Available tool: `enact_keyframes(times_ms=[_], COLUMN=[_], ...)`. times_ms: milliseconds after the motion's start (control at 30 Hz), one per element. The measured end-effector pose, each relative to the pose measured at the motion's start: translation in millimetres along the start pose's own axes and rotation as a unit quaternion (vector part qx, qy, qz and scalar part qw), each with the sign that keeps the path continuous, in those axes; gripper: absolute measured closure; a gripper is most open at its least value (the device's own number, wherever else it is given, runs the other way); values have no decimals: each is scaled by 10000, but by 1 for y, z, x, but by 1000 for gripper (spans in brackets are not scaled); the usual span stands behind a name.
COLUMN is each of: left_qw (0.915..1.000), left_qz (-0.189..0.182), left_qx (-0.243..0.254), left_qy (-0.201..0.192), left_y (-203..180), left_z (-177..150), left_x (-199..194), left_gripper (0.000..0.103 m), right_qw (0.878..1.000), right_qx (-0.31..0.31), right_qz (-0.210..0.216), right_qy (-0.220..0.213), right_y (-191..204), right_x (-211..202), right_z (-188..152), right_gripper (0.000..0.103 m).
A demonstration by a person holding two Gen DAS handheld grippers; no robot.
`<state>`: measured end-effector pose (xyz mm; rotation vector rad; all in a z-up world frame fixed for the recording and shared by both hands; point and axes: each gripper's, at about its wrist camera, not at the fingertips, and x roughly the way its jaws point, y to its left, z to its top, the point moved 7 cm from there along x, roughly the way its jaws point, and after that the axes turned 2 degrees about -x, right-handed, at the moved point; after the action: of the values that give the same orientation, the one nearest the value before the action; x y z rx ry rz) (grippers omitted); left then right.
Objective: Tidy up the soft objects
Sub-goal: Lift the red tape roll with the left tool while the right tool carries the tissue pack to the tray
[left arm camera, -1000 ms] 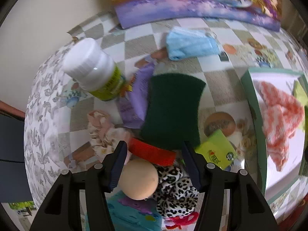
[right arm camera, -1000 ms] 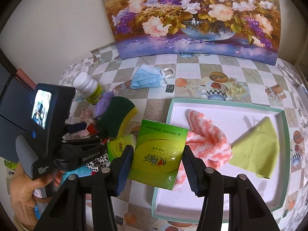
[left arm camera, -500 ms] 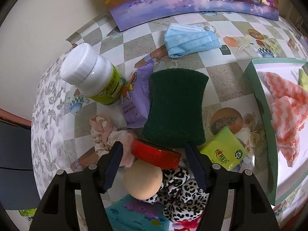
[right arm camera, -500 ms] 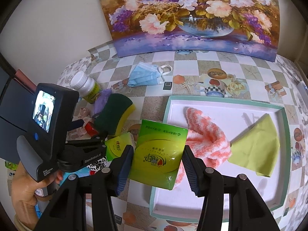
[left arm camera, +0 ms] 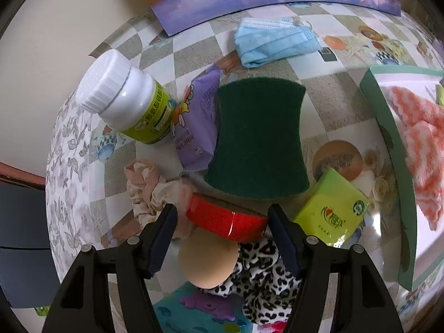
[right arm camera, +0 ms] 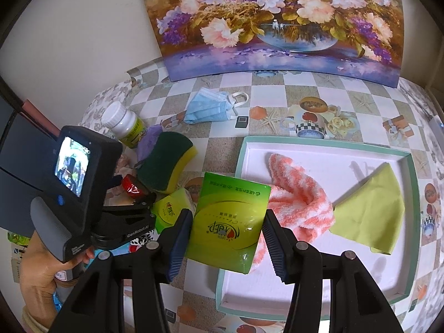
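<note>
Item: large green tissue pack [right arm camera: 230, 219], clamped between my right gripper [right arm camera: 226, 229] pads, held over the near-left rim of the tray [right arm camera: 327, 144] that already holds the pink towel [right arm camera: 299, 202] and yellow cloth [right arm camera: 371, 216]. Step in hand: delivery; next I carry it inward and release. My left gripper [left arm camera: 222, 229] stands open over the clutter, holding nothing (jaws just widened; the red tape roll [left arm camera: 224, 219] now sits between the tips, the beige ball [left arm camera: 206, 263] nearer the camera). Right gripper unchanged
</note>
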<state>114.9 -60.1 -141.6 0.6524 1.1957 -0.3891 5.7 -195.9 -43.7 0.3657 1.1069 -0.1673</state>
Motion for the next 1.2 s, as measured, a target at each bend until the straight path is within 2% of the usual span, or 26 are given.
enact_keyframes(times_ms=[300,400,767,900,1200], left_qw=[9999,9999,9995,9989,9942], left_qz=[13,-99,-231,-287,-537], left_qx=[-23,-46,-174,-287,-459], left_qy=[-133,-79,-124,-220,-805], left_y=[1,-2,4,9,11], left_z=[4,3,5,7,20], left_x=[-1,-1,-10,-23,-80], left_gripper=[35,43,44,44,44], right_qw=[10000,10000,10000,10000,9997], right_qx=[1,-1,14,20,175], right_qz=[1,-2,21,46,33], right_qy=[19,20,-3,-49,-171], right_y=[-1,-1,-1,-1,-16], right_x=[2,2,1,-4,-17], right_z=[-1,-2,-1,0,4], right_gripper=[49,49,49,49,49])
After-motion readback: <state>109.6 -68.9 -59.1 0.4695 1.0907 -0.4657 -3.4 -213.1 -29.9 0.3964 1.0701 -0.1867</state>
